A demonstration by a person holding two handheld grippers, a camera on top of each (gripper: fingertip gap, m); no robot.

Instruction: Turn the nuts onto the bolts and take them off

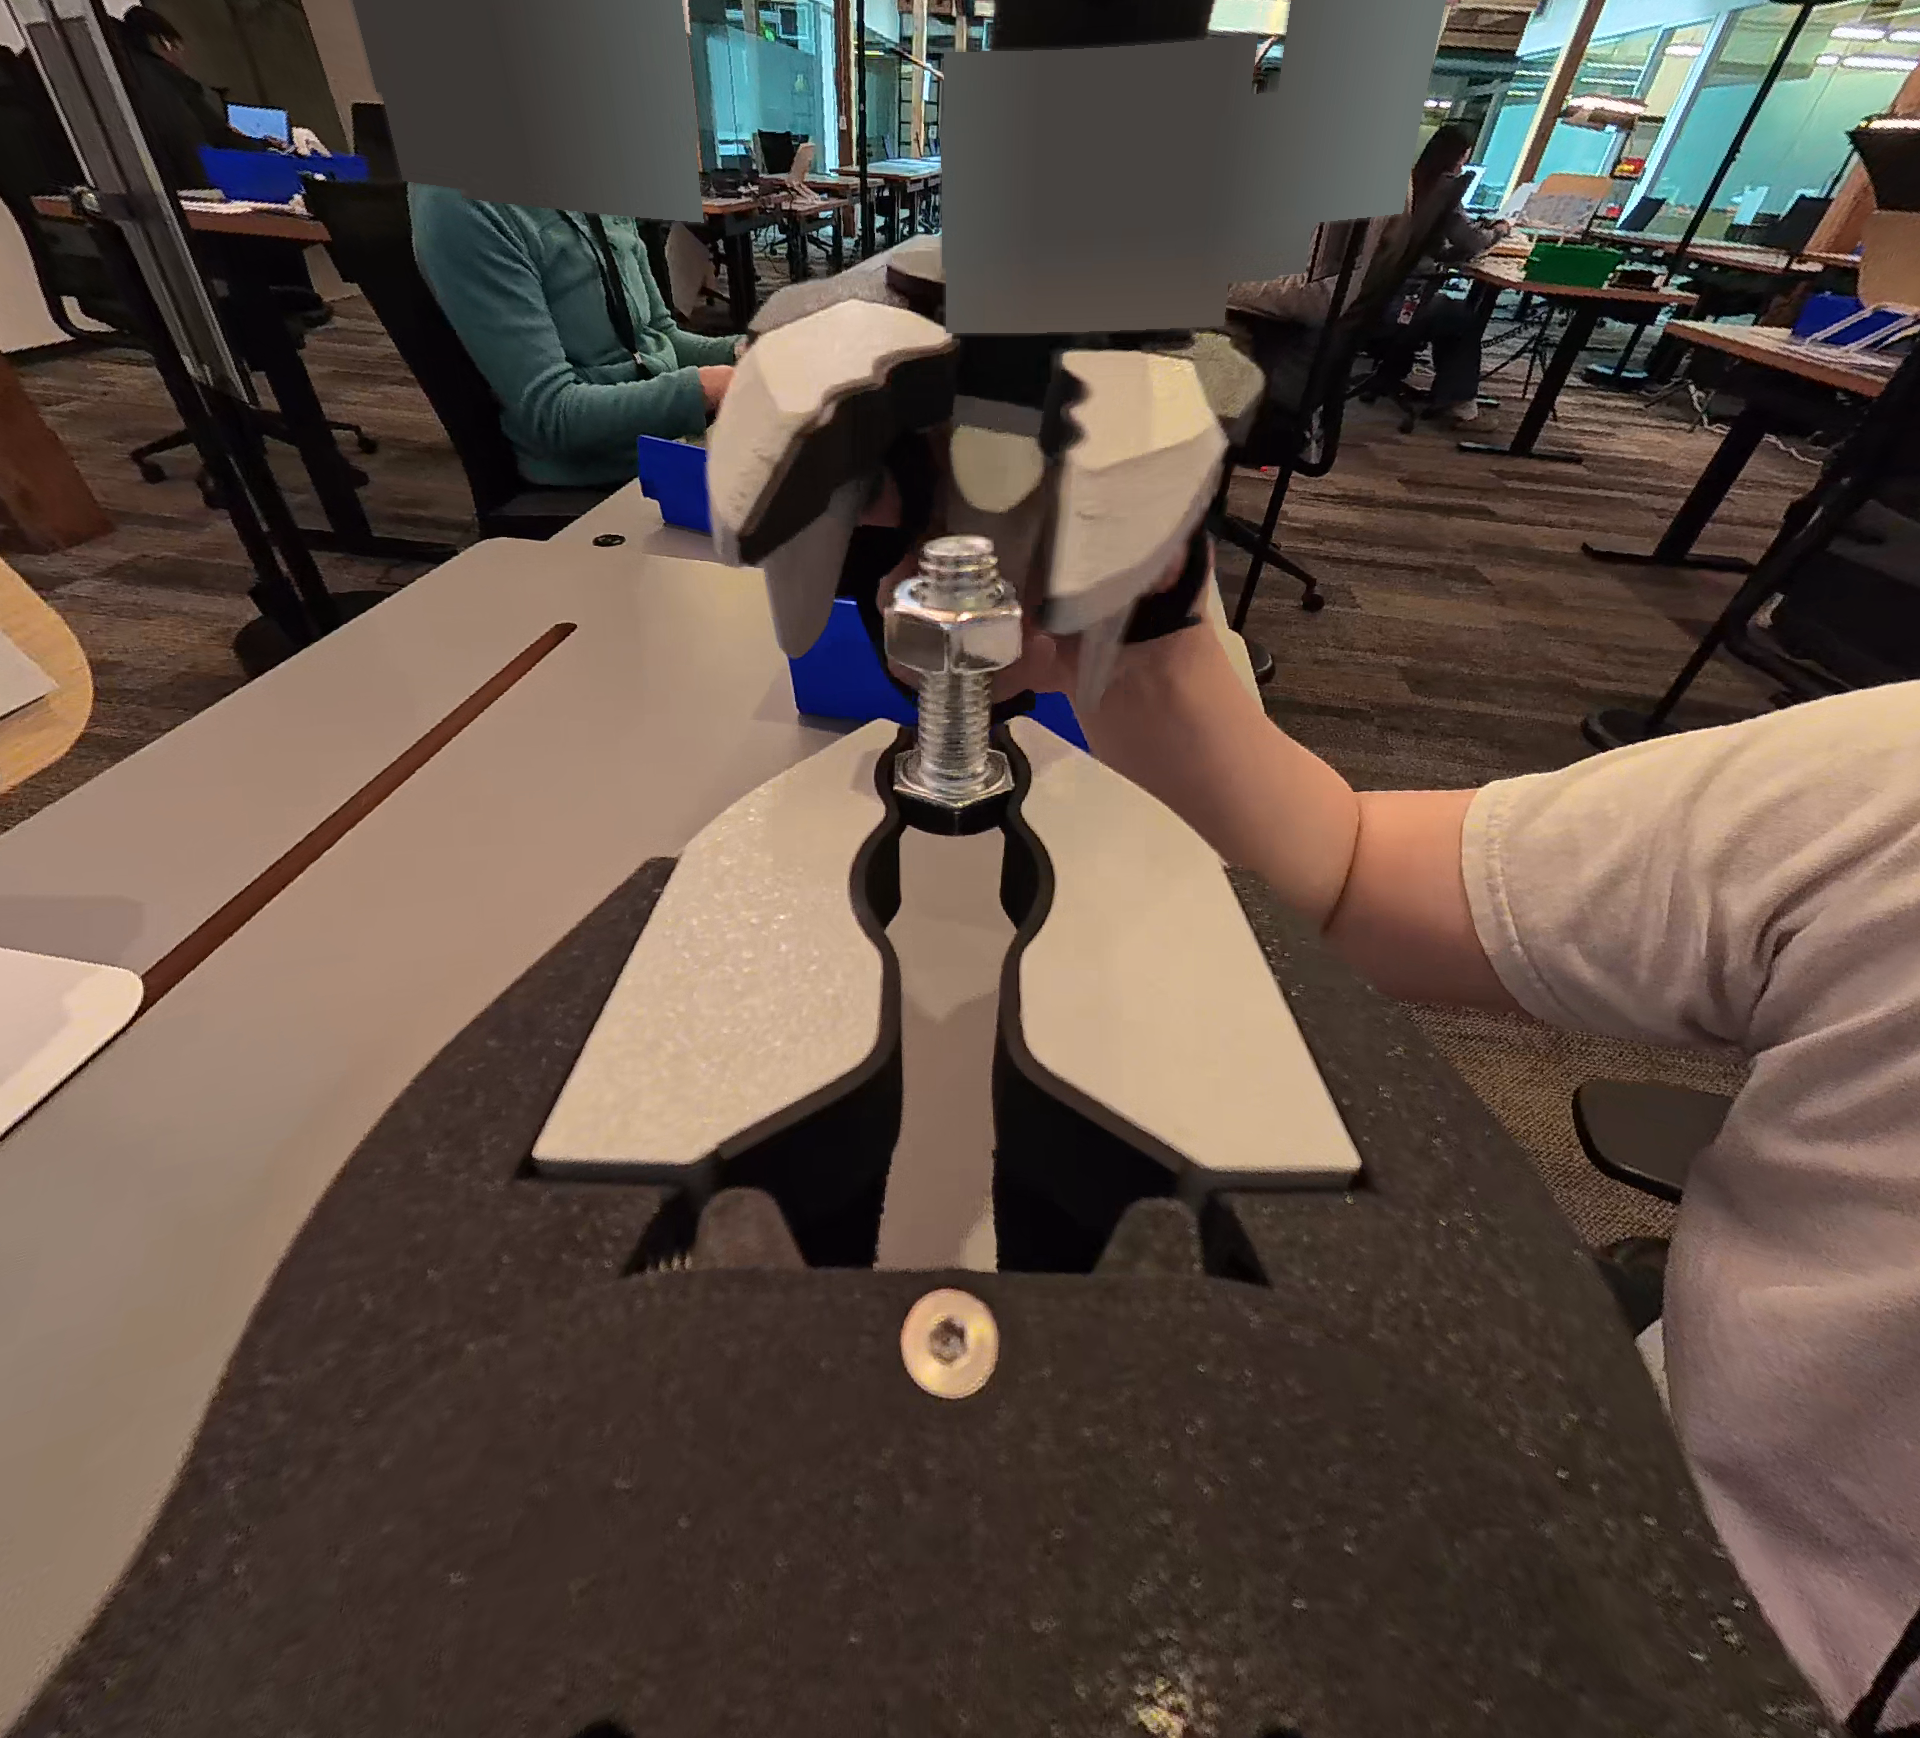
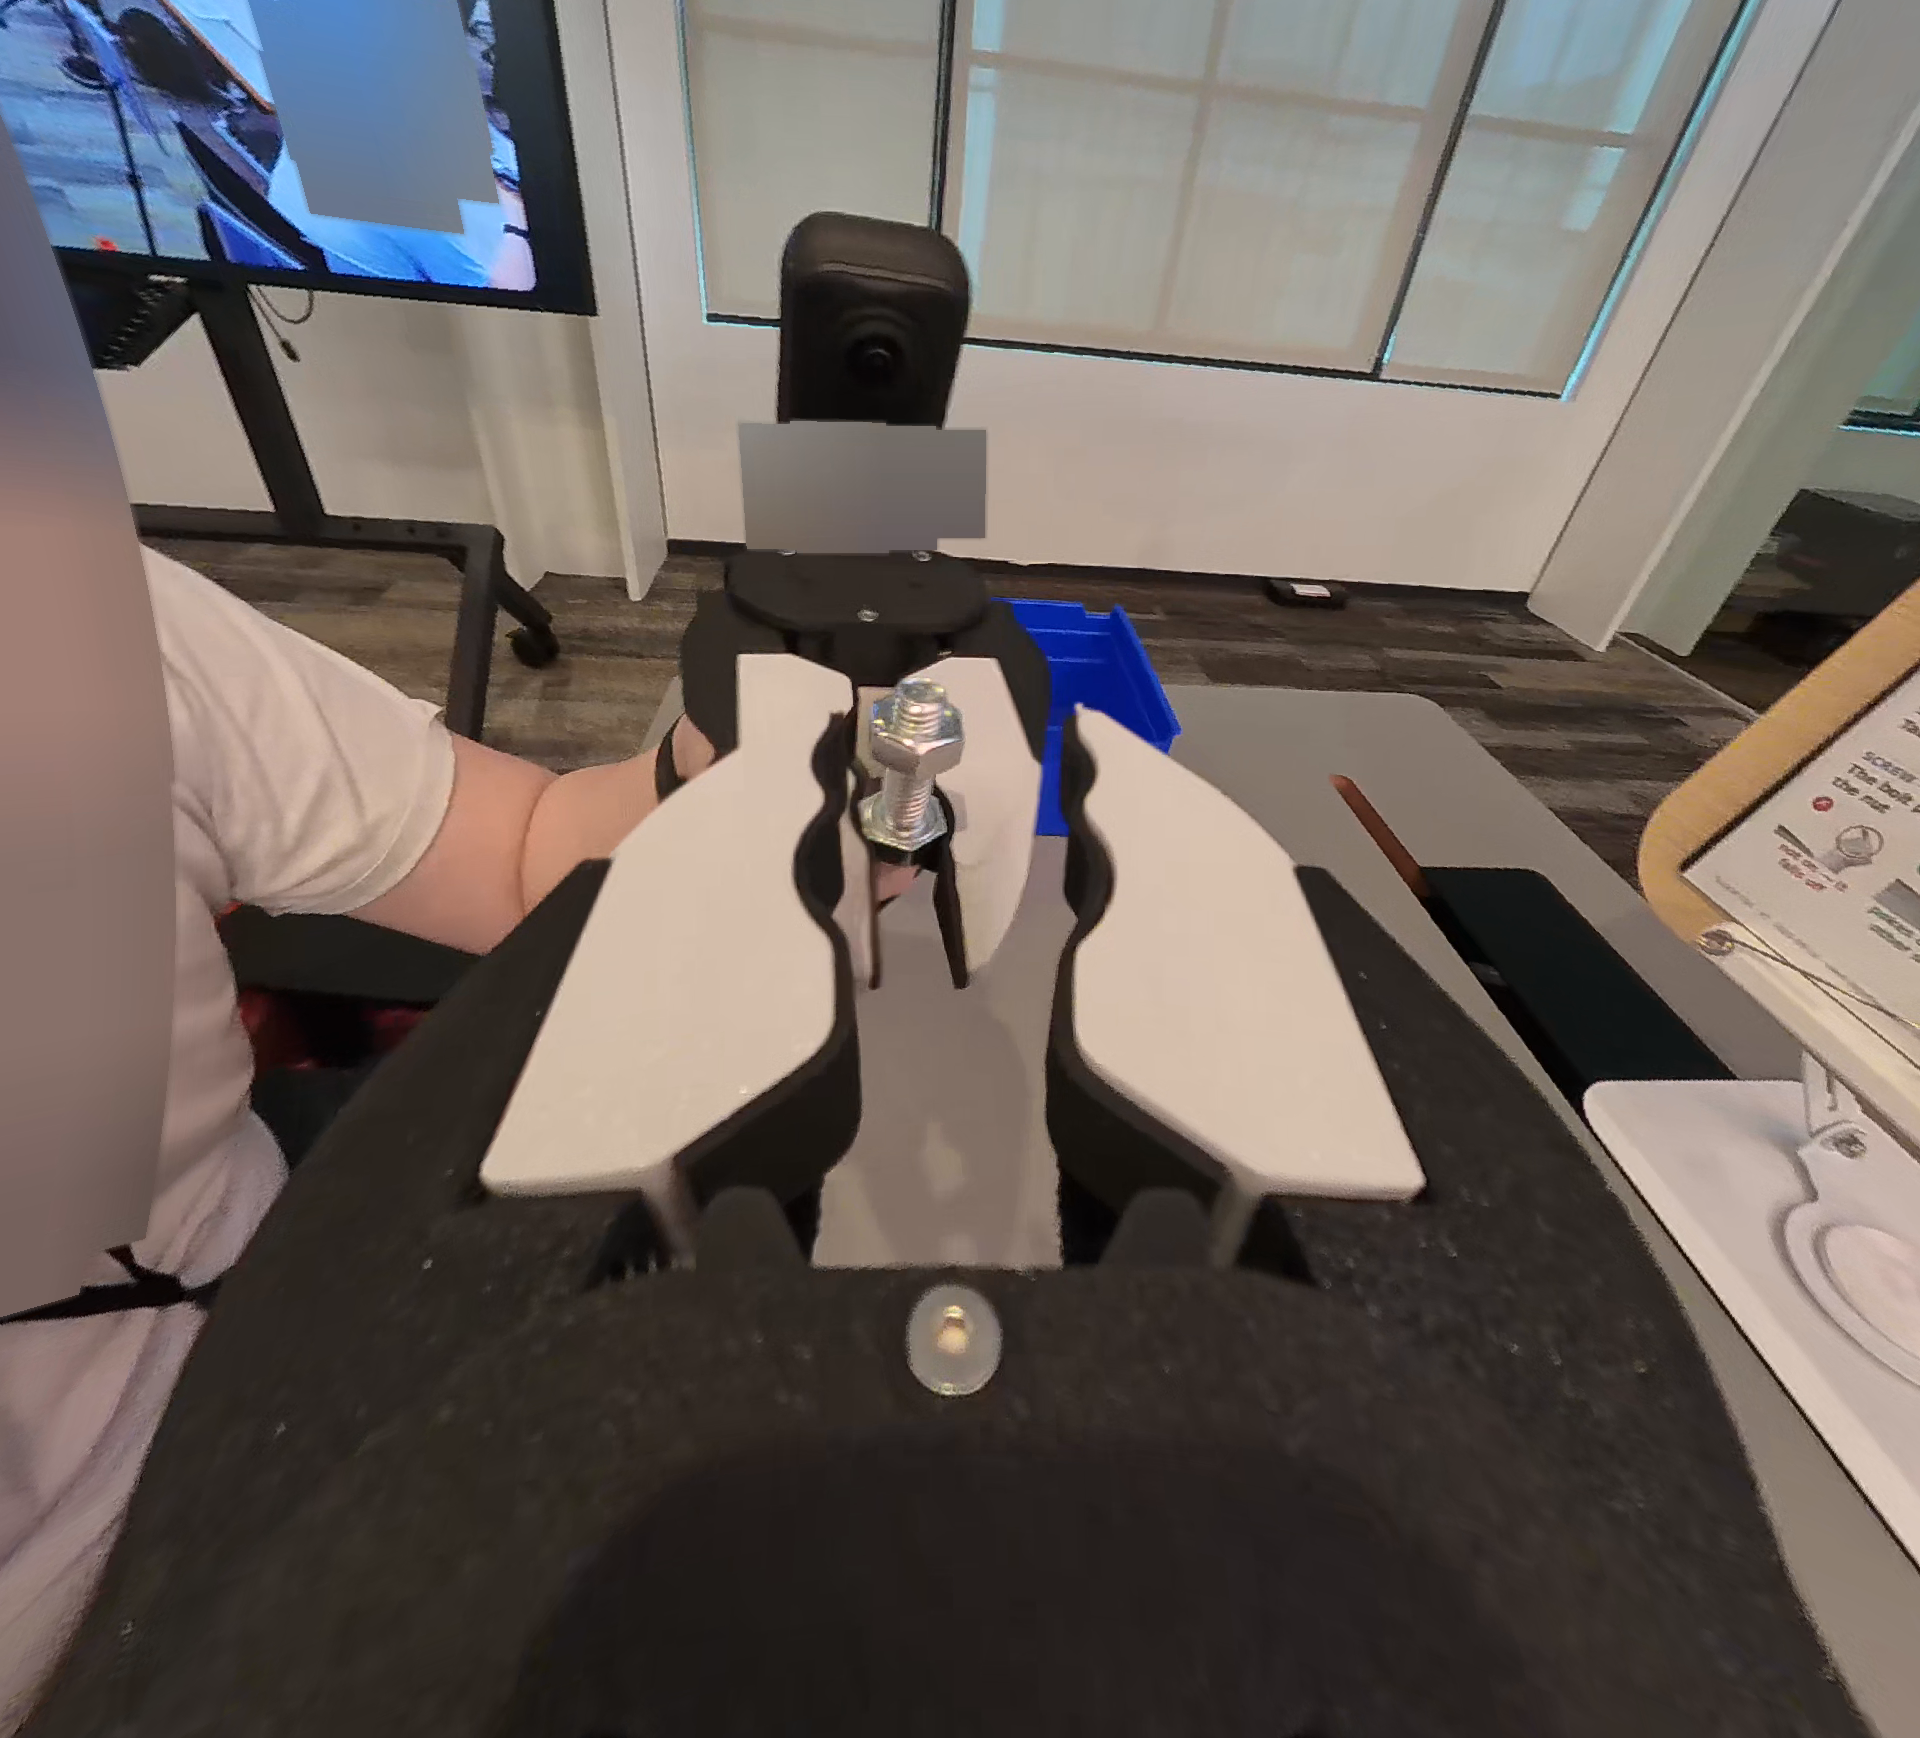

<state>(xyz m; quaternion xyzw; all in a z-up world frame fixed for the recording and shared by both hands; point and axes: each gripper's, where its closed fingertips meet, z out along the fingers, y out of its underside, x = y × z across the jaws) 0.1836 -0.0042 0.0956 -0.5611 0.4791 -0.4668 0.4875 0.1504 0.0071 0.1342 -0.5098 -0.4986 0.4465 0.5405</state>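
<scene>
A silver bolt [image 1: 952, 717] stands upright, thread up, with its hex head clamped between the tips of my left gripper [image 1: 954, 758]. A silver hex nut [image 1: 952, 639] sits on the thread near the top, with a few turns of thread above it. My right gripper [image 2: 945, 743] faces the left one, and its open jaws flank the nut without clearly touching it. Its white fingers [image 1: 831, 452] show beyond the bolt in the left wrist view. In the right wrist view the bolt [image 2: 906, 815] and nut [image 2: 914, 746] sit between my open fingers.
A blue bin [image 1: 831, 686] stands on the grey table [image 1: 416, 753] behind the bolt, and it also shows in the right wrist view [image 2: 1091, 680]. A wood-framed instruction board [image 2: 1818, 857] on a white base stands at the right. A seated person in teal [image 1: 540, 338] is beyond the table. The gap from one gripper's tips to the other's is roughly 5 cm.
</scene>
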